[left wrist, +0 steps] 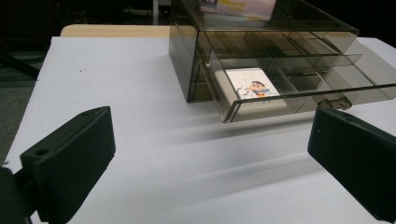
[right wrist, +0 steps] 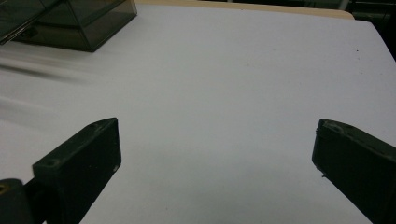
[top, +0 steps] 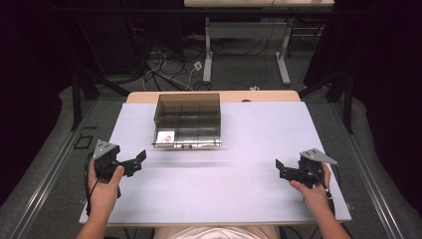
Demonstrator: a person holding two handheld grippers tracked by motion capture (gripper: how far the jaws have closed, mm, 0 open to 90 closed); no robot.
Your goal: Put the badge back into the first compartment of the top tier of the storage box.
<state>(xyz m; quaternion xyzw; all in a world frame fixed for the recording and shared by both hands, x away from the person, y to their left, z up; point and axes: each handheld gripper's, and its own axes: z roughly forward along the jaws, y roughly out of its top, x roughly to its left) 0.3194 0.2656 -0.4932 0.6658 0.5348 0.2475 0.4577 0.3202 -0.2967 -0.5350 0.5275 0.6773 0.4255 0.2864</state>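
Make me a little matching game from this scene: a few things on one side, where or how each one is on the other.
Things:
1. smoky plastic drawer box
2. bottom drawer
3. white cartoon tile
4. left tool

States:
A. jaws wide open, holding nothing
B. pulled out toward the person
C. lying in the drawer's left compartment
D. standing at the far middle of the white table

Pairs: 1-D, 2-B, 3-C, 4-A

A lab: tangled floor cables [top: 164, 67], dark curtains, bare white worktable [top: 259, 149].
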